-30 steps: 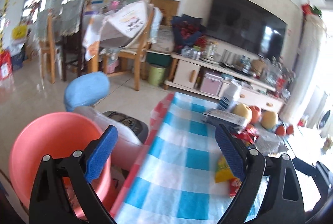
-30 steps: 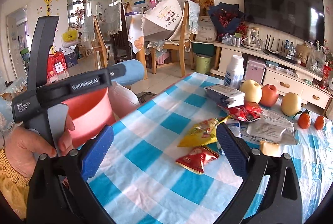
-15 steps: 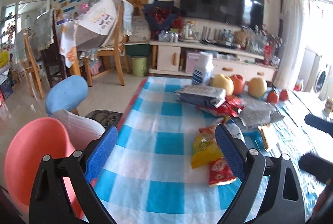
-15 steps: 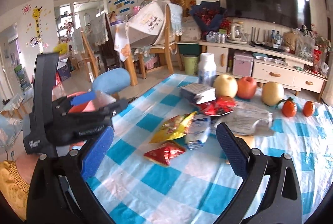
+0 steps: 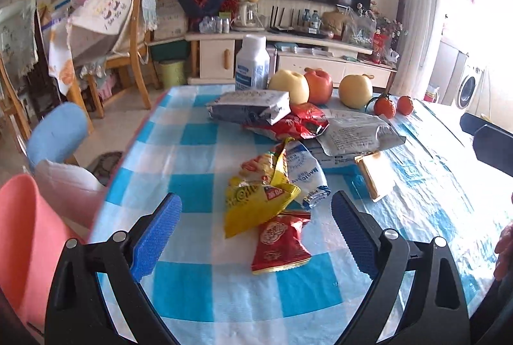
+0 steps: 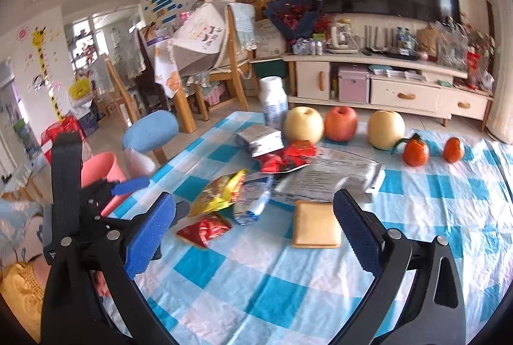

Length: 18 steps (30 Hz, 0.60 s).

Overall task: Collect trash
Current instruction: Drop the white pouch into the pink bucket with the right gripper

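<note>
Several snack wrappers lie on the blue checked tablecloth. A small red packet lies between the open jaws of my left gripper, with a yellow packet just beyond it. A white and blue wrapper, a tan flat packet, a red wrapper and silver packs lie farther back. My right gripper is open and empty above the table, with the tan packet between its fingertips. A pink bin stands at the table's left edge.
A white bottle, three apples or pears and two tangerines stand along the table's far edge. A blue stool and wooden chairs stand left of the table. The left gripper shows in the right wrist view.
Both grippers have swung right from the bin side toward the middle of the table and closer to the wrappers. Both stay open and empty.
</note>
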Tool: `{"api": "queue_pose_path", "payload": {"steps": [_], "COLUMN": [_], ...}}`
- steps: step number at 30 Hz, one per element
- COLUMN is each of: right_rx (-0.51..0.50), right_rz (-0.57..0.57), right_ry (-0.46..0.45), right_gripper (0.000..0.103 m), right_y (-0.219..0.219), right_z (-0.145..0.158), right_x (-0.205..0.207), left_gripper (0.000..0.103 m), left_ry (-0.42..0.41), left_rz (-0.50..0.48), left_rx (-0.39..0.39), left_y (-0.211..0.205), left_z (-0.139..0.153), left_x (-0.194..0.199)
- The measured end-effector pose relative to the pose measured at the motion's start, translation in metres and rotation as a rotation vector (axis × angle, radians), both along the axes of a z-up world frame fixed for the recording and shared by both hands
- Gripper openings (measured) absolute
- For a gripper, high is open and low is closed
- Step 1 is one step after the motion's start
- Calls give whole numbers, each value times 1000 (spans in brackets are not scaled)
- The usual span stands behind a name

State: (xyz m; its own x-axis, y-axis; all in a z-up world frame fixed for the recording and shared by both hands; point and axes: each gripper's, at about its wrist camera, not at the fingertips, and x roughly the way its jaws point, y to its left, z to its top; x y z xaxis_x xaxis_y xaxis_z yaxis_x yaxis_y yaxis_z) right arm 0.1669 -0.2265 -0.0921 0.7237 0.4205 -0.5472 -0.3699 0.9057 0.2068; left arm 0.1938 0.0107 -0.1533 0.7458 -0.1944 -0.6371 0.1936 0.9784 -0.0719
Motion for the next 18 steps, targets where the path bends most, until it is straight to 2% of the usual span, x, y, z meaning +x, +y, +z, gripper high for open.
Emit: {"api": "queue_pose_path", "payload": {"steps": [5,9,14,18], "right_rx": [28,14,53,50], "right_rz": [-59,-91,-90,-97], "right_ry": [86,187,299,335], "right_gripper": [99,99,99,99], "right_y": [-28,-40,-42,-37], "right_z": [-14,-34,-57,-70], "right_x": [16,33,51,59], "left_gripper": [94,94,94,94], "left_ry": [62,103,159,183], "left_rz": [26,47,59,68], "left_rx": [-60,-68,-119,-111], "left_y": [0,0,2,2], "left_z": [-10,-20,-32,-40], "left_x": [20,41,63,76]}}
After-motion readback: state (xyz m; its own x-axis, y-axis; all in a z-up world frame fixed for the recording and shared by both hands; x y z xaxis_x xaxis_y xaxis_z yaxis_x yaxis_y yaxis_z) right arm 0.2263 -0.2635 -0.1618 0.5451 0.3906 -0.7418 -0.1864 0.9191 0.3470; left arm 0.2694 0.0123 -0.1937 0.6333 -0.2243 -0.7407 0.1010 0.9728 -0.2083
